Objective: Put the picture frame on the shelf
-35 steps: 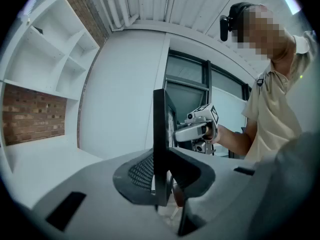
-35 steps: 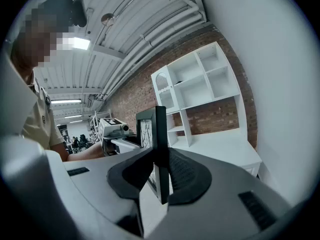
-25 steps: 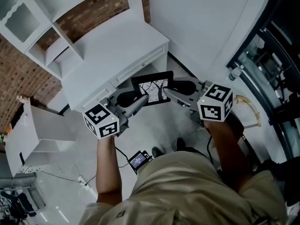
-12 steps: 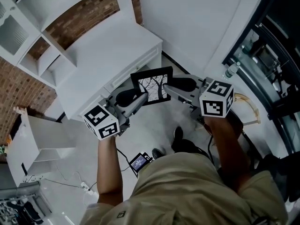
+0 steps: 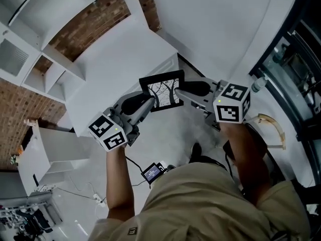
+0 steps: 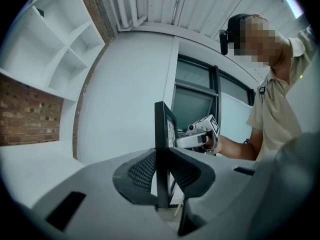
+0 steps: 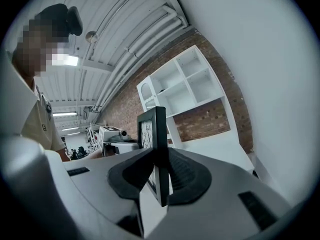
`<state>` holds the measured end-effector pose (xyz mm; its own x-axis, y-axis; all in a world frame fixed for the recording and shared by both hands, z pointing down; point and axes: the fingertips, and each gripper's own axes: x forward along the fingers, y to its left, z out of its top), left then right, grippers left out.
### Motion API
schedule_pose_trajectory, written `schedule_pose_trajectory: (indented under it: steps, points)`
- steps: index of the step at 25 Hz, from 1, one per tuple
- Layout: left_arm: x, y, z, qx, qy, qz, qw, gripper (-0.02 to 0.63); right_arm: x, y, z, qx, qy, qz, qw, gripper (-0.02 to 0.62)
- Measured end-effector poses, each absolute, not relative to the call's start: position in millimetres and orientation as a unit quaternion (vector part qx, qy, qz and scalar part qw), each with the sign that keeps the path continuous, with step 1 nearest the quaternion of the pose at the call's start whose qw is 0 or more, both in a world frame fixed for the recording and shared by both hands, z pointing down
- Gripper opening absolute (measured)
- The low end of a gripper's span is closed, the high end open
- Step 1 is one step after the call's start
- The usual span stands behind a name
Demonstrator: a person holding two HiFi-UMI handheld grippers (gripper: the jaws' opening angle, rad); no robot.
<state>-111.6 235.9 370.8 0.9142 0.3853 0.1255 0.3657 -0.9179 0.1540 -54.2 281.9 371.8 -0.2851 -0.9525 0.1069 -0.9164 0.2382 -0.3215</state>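
A black picture frame [image 5: 163, 90] with a bare-tree print is held in the air between both grippers, over the front edge of the white desk top [image 5: 113, 67]. My left gripper [image 5: 150, 102] is shut on the frame's left edge [image 6: 161, 134], which stands upright between the pads. My right gripper [image 5: 179, 92] grips the right edge [image 7: 159, 129], and its jaws are closing a little tighter on it. The white shelf unit [image 5: 47, 14] with open compartments rises behind the desk, and the right gripper view also takes in the shelf unit [image 7: 192, 84].
A brick wall [image 5: 98, 16] shows behind the shelves. A white cabinet [image 5: 52, 149] stands at the left on the floor. A small device with a screen [image 5: 153, 172] and cables lie by the person's feet. Dark window framing [image 5: 296, 59] and a wooden hoop [image 5: 271, 127] are at the right.
Both grippers have carried the frame slightly up and toward the desk and shelves. The person has stepped forward. Both grips on the frame stay the same.
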Motion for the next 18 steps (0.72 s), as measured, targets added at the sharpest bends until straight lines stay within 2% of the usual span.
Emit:
schedule_pose_trajectory:
  steps: [7, 18]
  points:
    - [-31.6, 185.9, 377.3, 0.982, 0.147, 0.097, 0.065, 0.08, 27.5, 228.2, 380.0, -0.566, 0.804, -0.173, 0.055, 0.083]
    - [-18.2, 170.3, 389.5, 0.982, 0.151, 0.092, 0.068, 0.08, 40.2, 213.8, 390.4, -0.577, 0.795, -0.177, 0.052, 0.083]
